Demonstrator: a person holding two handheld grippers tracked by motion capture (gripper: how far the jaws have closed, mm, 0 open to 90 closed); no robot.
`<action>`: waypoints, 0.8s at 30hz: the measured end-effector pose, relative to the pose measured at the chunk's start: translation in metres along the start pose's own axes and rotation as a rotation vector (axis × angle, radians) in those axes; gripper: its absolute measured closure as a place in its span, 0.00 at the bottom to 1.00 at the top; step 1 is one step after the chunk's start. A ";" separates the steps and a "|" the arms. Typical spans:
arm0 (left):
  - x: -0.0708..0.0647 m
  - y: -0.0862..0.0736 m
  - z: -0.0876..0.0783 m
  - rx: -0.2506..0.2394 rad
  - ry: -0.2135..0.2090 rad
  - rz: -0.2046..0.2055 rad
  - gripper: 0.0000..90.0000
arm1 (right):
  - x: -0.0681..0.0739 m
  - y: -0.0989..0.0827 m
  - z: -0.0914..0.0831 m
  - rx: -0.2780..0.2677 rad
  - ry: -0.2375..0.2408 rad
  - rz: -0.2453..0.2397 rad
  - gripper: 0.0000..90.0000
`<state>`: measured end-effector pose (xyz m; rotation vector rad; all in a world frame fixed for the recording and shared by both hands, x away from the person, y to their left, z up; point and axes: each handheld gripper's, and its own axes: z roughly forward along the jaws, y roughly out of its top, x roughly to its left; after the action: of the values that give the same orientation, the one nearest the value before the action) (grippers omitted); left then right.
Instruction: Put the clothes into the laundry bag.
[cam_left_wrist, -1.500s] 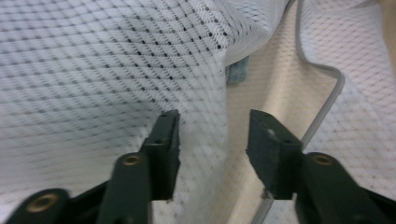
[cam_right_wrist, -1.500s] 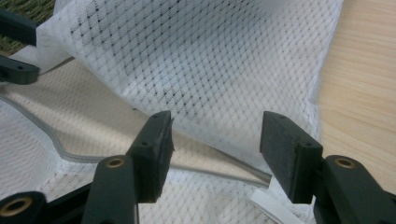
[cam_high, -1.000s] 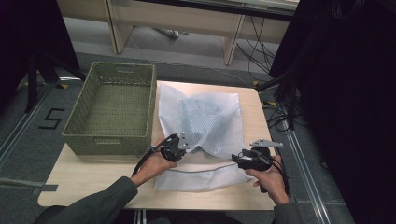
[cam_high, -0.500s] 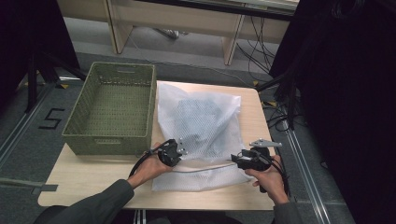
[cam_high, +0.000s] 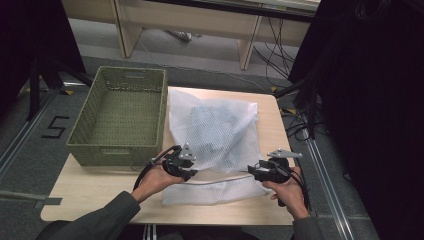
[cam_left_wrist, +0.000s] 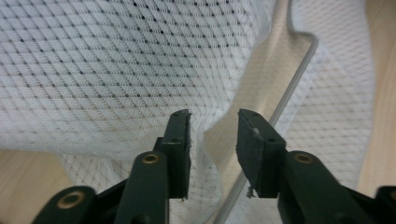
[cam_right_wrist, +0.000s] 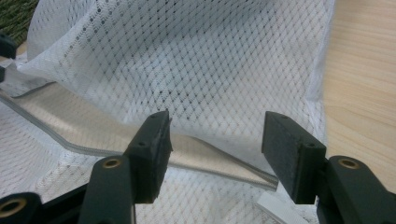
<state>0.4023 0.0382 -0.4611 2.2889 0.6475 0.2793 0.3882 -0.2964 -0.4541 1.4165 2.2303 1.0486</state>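
Since the earlier frames: left gripper (cam_high: 192, 169) drawn back toward the near-left along the mesh bag's (cam_high: 215, 135) edge, jaws just opened from a pinch; bag's upper layer now lying flatter. Far left of the wooden table (cam_high: 90, 187): green woven basket (cam_high: 120, 115), standing just beside the bag's left edge. Centre: white mesh bag spread flat, bluish contents dimly seen through the netting, near edge open with a grey zip band (cam_high: 220, 178) running between the two grippers. Left gripper held in the left hand (cam_high: 157, 182), at the near-left part of the bag's opening; in the left gripper view (cam_left_wrist: 214, 135), jaws parted, a fold of mesh (cam_left_wrist: 116, 70) rising between them, pads not pressing on it. Right gripper (cam_high: 257, 172) held in the right hand (cam_high: 287, 192), at the near-right part of the opening; in the right gripper view (cam_right_wrist: 215, 135), jaws spread wide over the mesh's (cam_right_wrist: 196, 60) lifted edge and the grey band (cam_right_wrist: 219, 170), nothing gripped. Bare wood (cam_right_wrist: 364, 84) at far right.
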 end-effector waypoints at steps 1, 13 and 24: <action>0.000 0.000 -0.002 -0.005 -0.007 -0.006 0.65 | 0.000 0.000 0.000 -0.003 0.000 -0.007 0.48; 0.004 -0.013 -0.023 -0.080 -0.029 -0.077 0.42 | 0.017 0.007 -0.003 -0.052 0.071 -0.022 0.45; 0.003 -0.029 -0.039 -0.087 -0.034 -0.080 0.35 | 0.029 0.007 -0.002 -0.072 0.091 -0.077 0.41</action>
<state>0.3796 0.0806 -0.4539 2.1747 0.6946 0.2251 0.3780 -0.2700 -0.4443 1.2662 2.2665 1.1768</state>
